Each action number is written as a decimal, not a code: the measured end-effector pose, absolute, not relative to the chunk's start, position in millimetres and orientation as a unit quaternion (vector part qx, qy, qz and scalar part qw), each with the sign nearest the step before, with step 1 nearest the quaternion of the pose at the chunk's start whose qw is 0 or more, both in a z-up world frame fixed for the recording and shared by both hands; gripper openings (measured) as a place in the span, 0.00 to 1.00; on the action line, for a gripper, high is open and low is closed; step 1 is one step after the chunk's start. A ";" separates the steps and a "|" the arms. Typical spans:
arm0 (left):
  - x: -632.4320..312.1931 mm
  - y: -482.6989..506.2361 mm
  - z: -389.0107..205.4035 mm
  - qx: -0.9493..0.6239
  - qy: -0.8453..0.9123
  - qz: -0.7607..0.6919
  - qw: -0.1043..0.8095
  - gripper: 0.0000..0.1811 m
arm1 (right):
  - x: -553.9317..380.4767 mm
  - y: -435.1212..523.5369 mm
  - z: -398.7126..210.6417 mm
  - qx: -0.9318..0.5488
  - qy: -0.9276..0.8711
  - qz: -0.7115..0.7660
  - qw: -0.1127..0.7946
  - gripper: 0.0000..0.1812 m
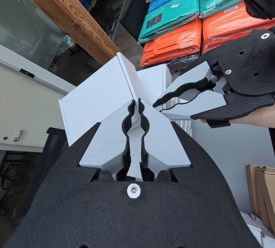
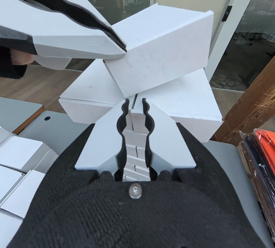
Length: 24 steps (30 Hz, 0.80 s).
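My left gripper (image 1: 136, 101) is shut on an edge of a white cardboard box (image 1: 96, 99) and holds it up, tilted. In the right wrist view it (image 2: 124, 49) pinches that box (image 2: 163, 47) by a corner. The box's lowest corner is at, or just above, two closed white boxes lying side by side, one left (image 2: 89, 86) and one right (image 2: 186, 99), on top of a stack. My right gripper (image 2: 135, 100) is slightly open and empty, its tips at the seam between those two boxes, just under the tilted box. It also shows in the left wrist view (image 1: 157, 107), right of the held box.
Plastic-wrapped orange, teal, blue and red packs (image 1: 171, 44) are piled behind. A wooden beam (image 2: 253, 99) stands at the right. More white boxes (image 2: 22, 151) lie at the left on a grey table (image 2: 56, 129). Flat brown cardboard (image 1: 260, 188) leans at the right. A black chair (image 1: 52, 144) is at the left. Spacing between my two grippers at the tips: around 6 cm.
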<state>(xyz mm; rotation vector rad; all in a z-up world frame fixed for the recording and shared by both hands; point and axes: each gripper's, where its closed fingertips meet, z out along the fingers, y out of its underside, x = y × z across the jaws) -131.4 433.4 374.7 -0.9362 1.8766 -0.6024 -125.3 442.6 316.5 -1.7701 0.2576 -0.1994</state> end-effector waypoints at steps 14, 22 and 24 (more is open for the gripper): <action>-85.8 532.3 445.2 -0.498 0.628 -0.360 0.478 0.17 | -124.4 440.2 316.1 -0.768 0.111 -0.081 0.625 0.10; -43.4 568.6 373.6 -0.617 0.651 -0.348 0.271 0.16 | -125.3 439.3 316.3 -0.769 0.105 -0.090 0.624 0.10; -45.1 558.6 376.3 -0.604 0.656 -0.384 0.239 0.13 | -126.1 439.4 316.2 -0.768 0.102 -0.085 0.627 0.10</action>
